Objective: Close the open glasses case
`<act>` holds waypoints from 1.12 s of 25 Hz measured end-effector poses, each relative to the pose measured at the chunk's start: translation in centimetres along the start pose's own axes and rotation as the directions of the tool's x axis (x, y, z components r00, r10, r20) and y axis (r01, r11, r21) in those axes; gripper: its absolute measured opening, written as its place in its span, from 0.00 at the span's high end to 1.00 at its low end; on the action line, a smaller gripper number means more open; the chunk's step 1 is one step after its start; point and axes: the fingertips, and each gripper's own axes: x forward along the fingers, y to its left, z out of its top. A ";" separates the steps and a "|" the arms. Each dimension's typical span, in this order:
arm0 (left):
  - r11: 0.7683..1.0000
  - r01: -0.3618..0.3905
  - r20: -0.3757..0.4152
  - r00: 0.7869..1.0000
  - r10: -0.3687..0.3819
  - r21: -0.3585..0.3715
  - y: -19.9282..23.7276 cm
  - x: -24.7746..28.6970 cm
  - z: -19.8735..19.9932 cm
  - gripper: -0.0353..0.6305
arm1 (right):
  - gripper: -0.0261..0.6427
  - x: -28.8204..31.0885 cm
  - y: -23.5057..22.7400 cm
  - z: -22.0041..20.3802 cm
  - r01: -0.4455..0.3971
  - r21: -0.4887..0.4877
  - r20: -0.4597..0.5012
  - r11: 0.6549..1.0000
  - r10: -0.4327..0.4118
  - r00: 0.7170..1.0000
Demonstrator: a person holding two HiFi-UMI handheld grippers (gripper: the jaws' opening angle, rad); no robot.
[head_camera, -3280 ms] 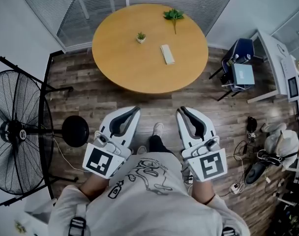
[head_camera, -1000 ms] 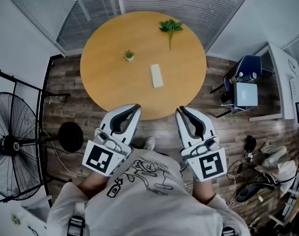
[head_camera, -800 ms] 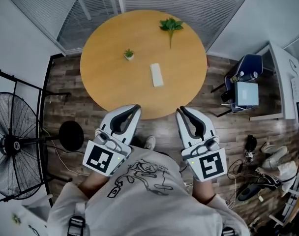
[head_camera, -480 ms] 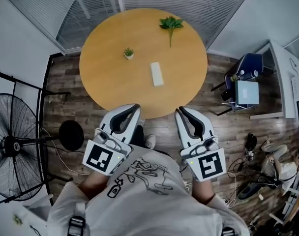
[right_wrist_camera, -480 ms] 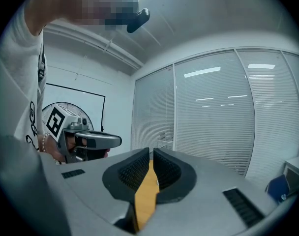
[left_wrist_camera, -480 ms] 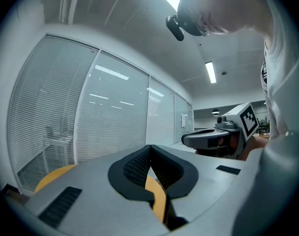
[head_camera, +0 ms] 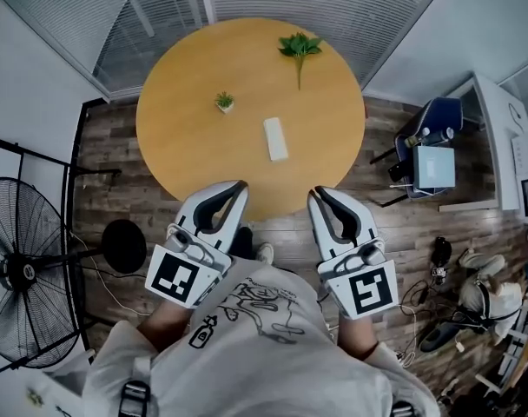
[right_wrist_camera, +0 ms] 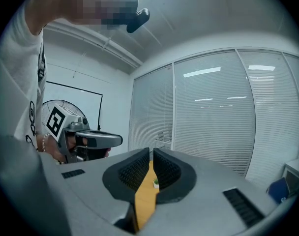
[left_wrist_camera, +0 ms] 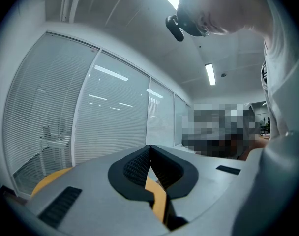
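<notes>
A white oblong glasses case point(head_camera: 275, 138) lies near the middle of a round wooden table point(head_camera: 186, 159). From this distance I cannot tell how its lid stands. Both grippers are held level side by side at the table's near edge, well short of the case. My left gripper point(head_camera: 240, 183) is shut, its black pads meeting at the tip point(left_wrist_camera: 149, 149), and it holds nothing. The right gripper point(head_camera: 313, 192) is also shut and holds nothing, with only a sliver of table showing between its pads point(right_wrist_camera: 151, 154). The left gripper point(right_wrist_camera: 85, 139) also shows in the right gripper view.
A small potted plant point(head_camera: 224, 102) and a green leafy sprig point(head_camera: 299, 48) sit on the table beyond the case. A standing fan point(head_camera: 25, 272) and a black stool point(head_camera: 125, 246) are on the left. A blue chair point(head_camera: 425, 137), a white desk point(head_camera: 507, 137) and floor cables point(head_camera: 446, 320) are on the right.
The person has stepped closer to the table. Both gripper tips now reach over its near edge, where earlier they hung above the floor. Both grippers stay shut.
</notes>
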 end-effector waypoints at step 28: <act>0.997 0.073 0.006 0.997 -0.073 -0.014 10.9 8.8 1.4 0.92 | 0.92 12.5 -5.5 1.1 0.051 -0.016 -0.018 0.999 -0.051 0.999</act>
